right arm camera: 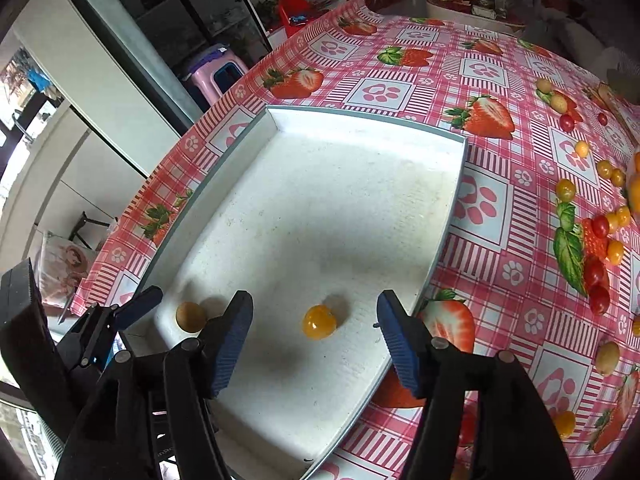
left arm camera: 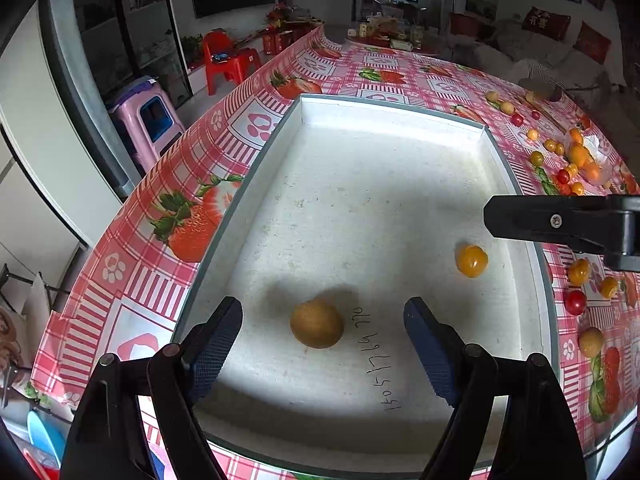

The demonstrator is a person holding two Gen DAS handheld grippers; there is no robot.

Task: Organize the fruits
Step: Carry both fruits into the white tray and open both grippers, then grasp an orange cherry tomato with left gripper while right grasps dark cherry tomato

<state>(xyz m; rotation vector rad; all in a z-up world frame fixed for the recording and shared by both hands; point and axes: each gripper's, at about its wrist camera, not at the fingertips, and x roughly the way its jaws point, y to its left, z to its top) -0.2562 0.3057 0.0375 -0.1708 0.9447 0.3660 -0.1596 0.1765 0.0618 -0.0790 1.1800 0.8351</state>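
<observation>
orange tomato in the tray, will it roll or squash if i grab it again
The orange tomato looks round and sits free on the flat tray floor, so a nudge would likely roll it. Its glossy skin suggests it may slip and bruise under a hard squeeze.

Your left gripper [left arm camera: 323,338] is pointing steeply downward, its two blue-padded fingers [left arm camera: 218,344] standing wide apart and pressing on nothing. The black arms behind the pads are spreading outward toward the bottom corners of its own view. Your right gripper [right arm camera: 316,338] is tilting down at much the same angle, its pads [right arm camera: 400,344] also parted with nothing clamped between them. Your two grippers are sitting side by side: the left one's finger [right arm camera: 136,308] is showing just left of your right gripper's left finger, while one black tip of your right gripper [left arm camera: 560,222] is reaching in above and to the right of your left gripper's right finger.
</observation>
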